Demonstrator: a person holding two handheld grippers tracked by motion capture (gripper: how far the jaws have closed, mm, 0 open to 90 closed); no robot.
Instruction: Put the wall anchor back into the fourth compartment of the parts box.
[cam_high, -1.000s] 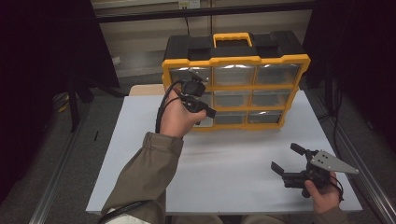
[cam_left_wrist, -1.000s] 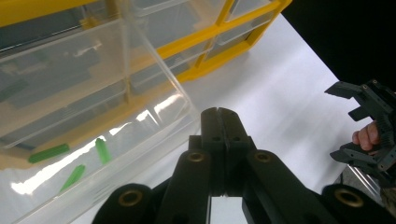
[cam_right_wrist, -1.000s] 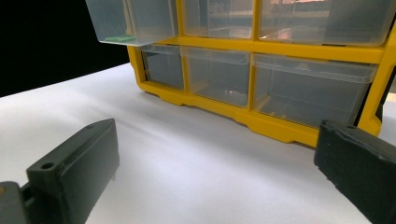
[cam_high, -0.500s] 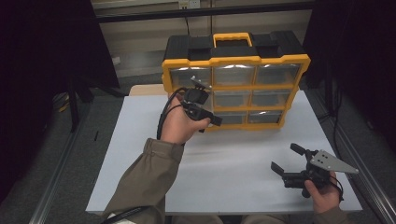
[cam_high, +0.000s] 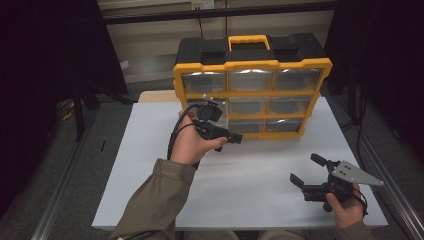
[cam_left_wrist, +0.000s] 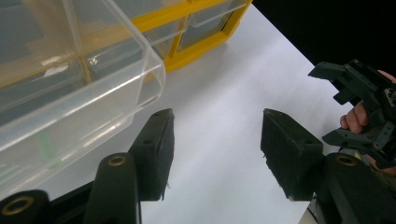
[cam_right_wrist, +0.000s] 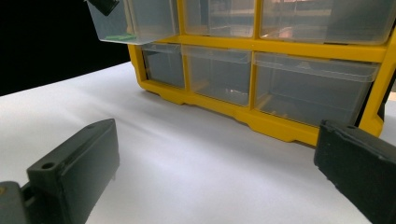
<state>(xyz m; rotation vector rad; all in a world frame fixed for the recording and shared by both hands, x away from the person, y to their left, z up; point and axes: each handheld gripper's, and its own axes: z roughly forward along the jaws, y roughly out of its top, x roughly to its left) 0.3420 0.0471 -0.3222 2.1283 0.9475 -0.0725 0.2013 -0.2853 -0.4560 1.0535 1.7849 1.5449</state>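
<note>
A yellow organizer (cam_high: 252, 91) with clear drawers stands upright at the back of the white table (cam_high: 145, 160). Its middle-left drawer (cam_left_wrist: 70, 79) is pulled out, and something small and green lies in it (cam_right_wrist: 116, 36). My left gripper (cam_high: 232, 140) hovers just in front of and below that drawer. Its jaws have just been opening; in the left gripper view (cam_left_wrist: 215, 121) they stand apart with bare table between them, beside the drawer's corner. My right gripper (cam_high: 306, 169) rests near the table's front right, open and empty, its jaws (cam_right_wrist: 217, 140) pointing at the organizer's bottom row.
The organizer has a black top with a yellow handle (cam_high: 249, 41). The other drawers (cam_right_wrist: 219, 77) look pushed in. Dark floor and metal rails run along both sides of the table. The right gripper (cam_left_wrist: 355, 107) appears at the right in the left gripper view.
The left hand has sunk a little and shifted slightly right in front of the organizer. The right hand has kept still.
</note>
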